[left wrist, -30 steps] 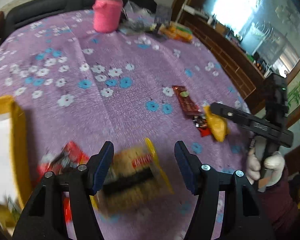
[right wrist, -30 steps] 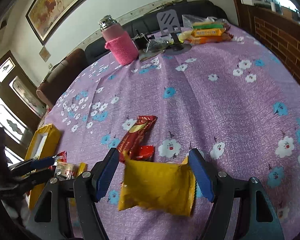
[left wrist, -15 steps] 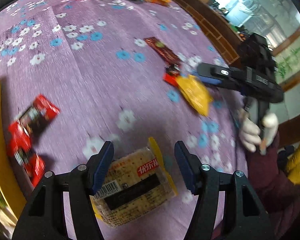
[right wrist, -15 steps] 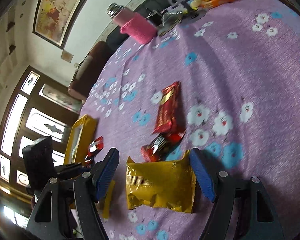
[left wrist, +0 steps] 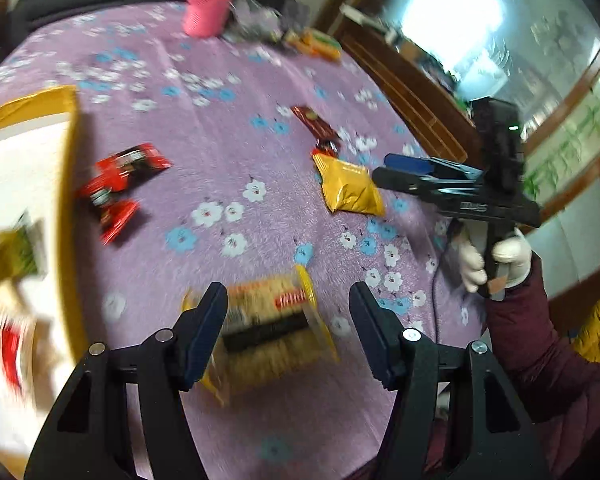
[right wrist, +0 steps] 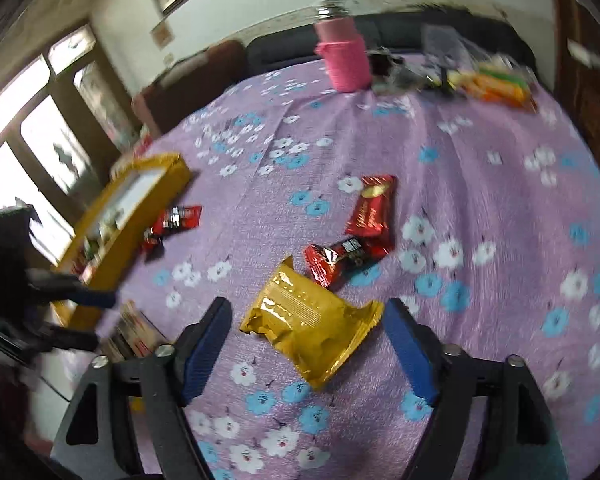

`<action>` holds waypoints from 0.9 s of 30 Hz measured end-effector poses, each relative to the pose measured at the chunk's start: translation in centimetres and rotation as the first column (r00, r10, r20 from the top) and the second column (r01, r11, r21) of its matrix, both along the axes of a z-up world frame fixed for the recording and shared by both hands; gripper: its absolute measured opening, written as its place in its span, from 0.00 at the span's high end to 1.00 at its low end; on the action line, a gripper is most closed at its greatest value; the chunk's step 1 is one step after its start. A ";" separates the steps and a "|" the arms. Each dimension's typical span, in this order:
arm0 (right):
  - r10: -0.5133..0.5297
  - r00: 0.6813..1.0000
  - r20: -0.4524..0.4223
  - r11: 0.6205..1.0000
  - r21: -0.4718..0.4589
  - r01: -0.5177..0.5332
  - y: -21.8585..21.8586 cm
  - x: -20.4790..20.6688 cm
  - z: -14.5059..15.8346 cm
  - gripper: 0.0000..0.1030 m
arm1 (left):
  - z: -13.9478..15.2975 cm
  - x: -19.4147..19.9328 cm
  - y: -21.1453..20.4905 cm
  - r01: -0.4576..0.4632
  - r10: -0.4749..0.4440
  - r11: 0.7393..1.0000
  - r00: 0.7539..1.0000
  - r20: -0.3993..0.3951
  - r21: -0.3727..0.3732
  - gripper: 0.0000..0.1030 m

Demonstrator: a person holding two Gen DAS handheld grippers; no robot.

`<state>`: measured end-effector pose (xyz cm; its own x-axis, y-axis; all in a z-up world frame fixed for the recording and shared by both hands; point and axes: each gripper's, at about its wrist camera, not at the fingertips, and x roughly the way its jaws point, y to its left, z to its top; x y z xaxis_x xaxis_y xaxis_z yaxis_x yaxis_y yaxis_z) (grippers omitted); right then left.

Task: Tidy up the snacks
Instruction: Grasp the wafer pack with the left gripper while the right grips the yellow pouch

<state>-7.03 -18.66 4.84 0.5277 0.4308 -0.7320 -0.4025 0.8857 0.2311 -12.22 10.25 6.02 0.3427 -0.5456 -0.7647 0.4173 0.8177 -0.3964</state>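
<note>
**Now: yellow pack dropped, cracker pack in transit**

Your right gripper (right wrist: 306,305) let go. A second ago the yellow pack (right wrist: 312,328) sat up between its fingers; by this frame it lay flat on the cloth (right wrist: 480,160), skewed, just beside two red packs (right wrist: 372,212). The jaws were opening and neither pad touched it. That snack was released, not boxed.

Your left gripper (left wrist: 287,293) stayed clamped on the cracker pack (left wrist: 267,332). The pack kept its spot between the fingers while the view swung toward the box (left wrist: 69,160), so it read as carried, though the right-side pad contact was unclear. The box rim came in at the left, near but not under the pack.

My read: crackers were next for the box, and the yellow pack needed a regrasp.
</note>
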 end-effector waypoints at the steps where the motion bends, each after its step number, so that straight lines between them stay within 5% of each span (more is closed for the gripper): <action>1: 0.015 1.000 0.011 1.000 -0.027 -0.015 0.5 0.1 0.0 0.20 | 0.0 -1.0 0.2 -0.010 0.010 1.000 1.000 0.008 -0.013 0.39; 7: 0.098 0.995 -0.009 0.981 -0.165 -0.098 2.9 2.1 -1.9 0.19 | -2.2 -3.8 -1.4 -0.011 0.011 0.995 1.000 -0.004 0.099 0.39; 11: 0.103 0.994 -0.044 0.982 -0.154 -0.108 3.2 2.5 -2.7 0.19 | -3.6 -3.6 -2.5 -0.003 0.010 0.994 0.998 -0.060 0.106 0.39; 15: 0.096 0.990 -0.107 0.985 -0.131 -0.110 3.2 1.7 -3.3 0.30 | -3.8 -0.4 -2.0 -0.083 0.088 0.992 0.995 -0.051 0.099 0.39; 18: 0.090 0.990 -0.108 0.983 -0.153 -0.106 3.5 0.4 -3.5 0.30 | -3.8 2.6 -2.1 -0.118 0.118 0.985 0.993 0.006 0.127 0.39; 23: 0.039 0.996 -0.078 0.988 -0.147 -0.050 3.2 -0.2 -2.9 0.29 | -3.8 5.6 -2.7 -0.158 0.161 0.981 0.987 -0.012 0.113 0.39; 27: 0.002 0.999 -0.045 0.987 -0.163 -0.009 3.5 0.7 -2.6 0.23 | -4.0 6.0 -4.6 -0.169 0.167 0.969 0.986 0.024 0.179 0.28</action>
